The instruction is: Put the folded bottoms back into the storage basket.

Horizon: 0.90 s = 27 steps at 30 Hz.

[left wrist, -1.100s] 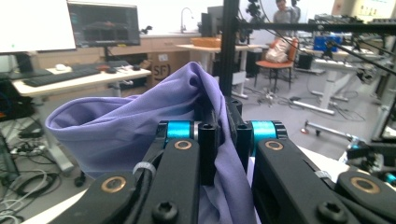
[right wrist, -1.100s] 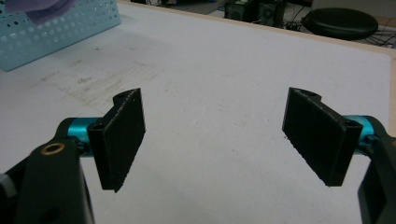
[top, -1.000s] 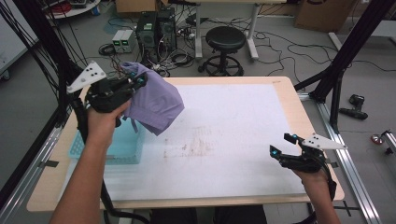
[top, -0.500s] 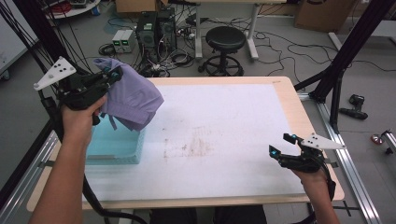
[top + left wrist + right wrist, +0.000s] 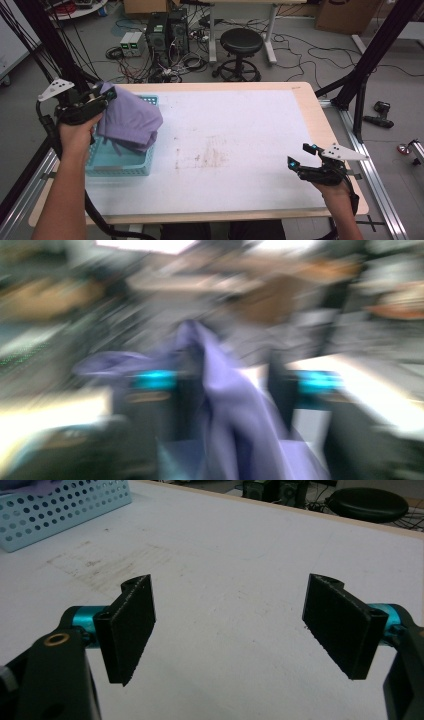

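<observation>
Left tongs point(image 5: 107, 95), jaws just opening, cloth point(image 5: 131, 122) draped between them over the basket point(image 5: 120, 165); right tongs point(image 5: 301, 156) wide open, empty.

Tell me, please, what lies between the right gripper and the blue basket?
Nothing: the high view shows only bare, faintly stained white table between the right gripper and the blue basket.
</observation>
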Available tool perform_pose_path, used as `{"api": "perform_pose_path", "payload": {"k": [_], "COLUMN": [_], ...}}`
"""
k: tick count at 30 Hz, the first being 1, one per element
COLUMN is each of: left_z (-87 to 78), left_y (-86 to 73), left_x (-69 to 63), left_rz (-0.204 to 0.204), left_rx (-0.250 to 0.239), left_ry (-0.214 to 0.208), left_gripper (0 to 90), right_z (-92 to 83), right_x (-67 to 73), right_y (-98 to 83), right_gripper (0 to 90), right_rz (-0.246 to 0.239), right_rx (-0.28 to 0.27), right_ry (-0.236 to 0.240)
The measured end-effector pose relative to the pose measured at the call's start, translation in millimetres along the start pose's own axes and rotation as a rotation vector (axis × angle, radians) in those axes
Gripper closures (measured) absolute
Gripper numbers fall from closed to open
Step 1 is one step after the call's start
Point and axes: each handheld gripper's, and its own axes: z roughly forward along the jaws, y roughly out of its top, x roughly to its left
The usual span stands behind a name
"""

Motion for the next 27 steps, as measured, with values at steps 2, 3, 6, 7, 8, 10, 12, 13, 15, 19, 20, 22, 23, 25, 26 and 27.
{"api": "perform_pose_path", "payload": {"k": [2, 3, 6, 7, 8, 10, 12, 13, 15, 19, 20, 22, 23, 25, 26, 27], "left_z": [-8.0, -11.5, -19.5, -20.9, -22.1, -23.5, -23.0, -22.6, -21.0, -15.2, -13.3, -9.5, -7.4, -3.2, -1.3, 0.6], "left_y": [-5.7, -6.5, -5.5, -5.2, -5.0, -5.8, -7.9, -9.4, -12.9, -25.4, -29.3, -37.3, -41.3, -49.4, -53.6, -58.1], "left_x": [10.1, 13.0, 13.6, 12.7, 10.3, 2.7, -4.7, -8.8, -16.7, -34.4, -38.7, -47.2, -51.6, -61.5, -66.4, -71.0], "left_rz": [-0.023, -0.024, -0.009, -0.004, -0.002, 0.029, 0.035, 0.045, 0.052, 0.061, 0.060, 0.058, 0.062, 0.071, 0.081, 0.088], "left_rx": [-0.032, -0.042, -0.076, -0.084, -0.096, -0.126, -0.149, -0.156, -0.171, -0.187, -0.188, -0.184, -0.181, -0.175, -0.172, -0.167], "left_ry": [0.059, 0.060, 0.055, 0.045, 0.026, -0.006, -0.044, -0.061, -0.095, -0.164, -0.178, -0.202, -0.218, -0.245, -0.263, -0.277], "left_gripper": [33.1, 33.1, 33.1, 32.6, 32.5, 32.2, 28.9, 28.8, 27.0, 24.3, 24.0, 22.6, 21.9, 21.9, 21.9, 21.9], "right_z": [-0.5, -0.7, 0.0, 0.8, 1.2, 1.6, 1.2, 0.8, 0.4, 1.2, 1.5, 2.5, 3.0, 3.5, 3.4, 3.4], "right_x": [0.9, 1.1, 0.7, 1.2, 1.3, 2.0, 2.1, 2.3, 2.1, 2.0, 2.2, 3.1, 3.3, 4.0, 4.6, 4.9], "right_y": [0.7, 1.2, 2.1, 2.0, 1.8, 1.7, 1.7, 1.7, 2.0, 2.2, 2.2, 2.3, 2.4, 2.7, 2.9, 3.0], "right_gripper": [21.1, 21.1, 21.1, 21.1, 21.1, 21.1, 21.1, 21.1, 21.1, 21.1, 21.1, 21.1, 21.1, 21.1, 21.1, 21.1], "right_rz": [-0.001, -0.001, -0.005, -0.004, -0.007, -0.012, -0.017, -0.014, -0.014, -0.014, -0.017, -0.020, -0.023, -0.028, -0.027, -0.027], "right_rx": [-0.001, -0.002, -0.003, -0.001, 0.001, 0.006, 0.010, 0.011, 0.007, 0.010, 0.013, 0.019, 0.020, 0.020, 0.021, 0.022], "right_ry": [0.000, 0.000, -0.001, -0.003, 0.000, 0.000, -0.003, -0.004, -0.005, -0.004, -0.003, -0.004, -0.003, -0.003, -0.002, -0.003]}}
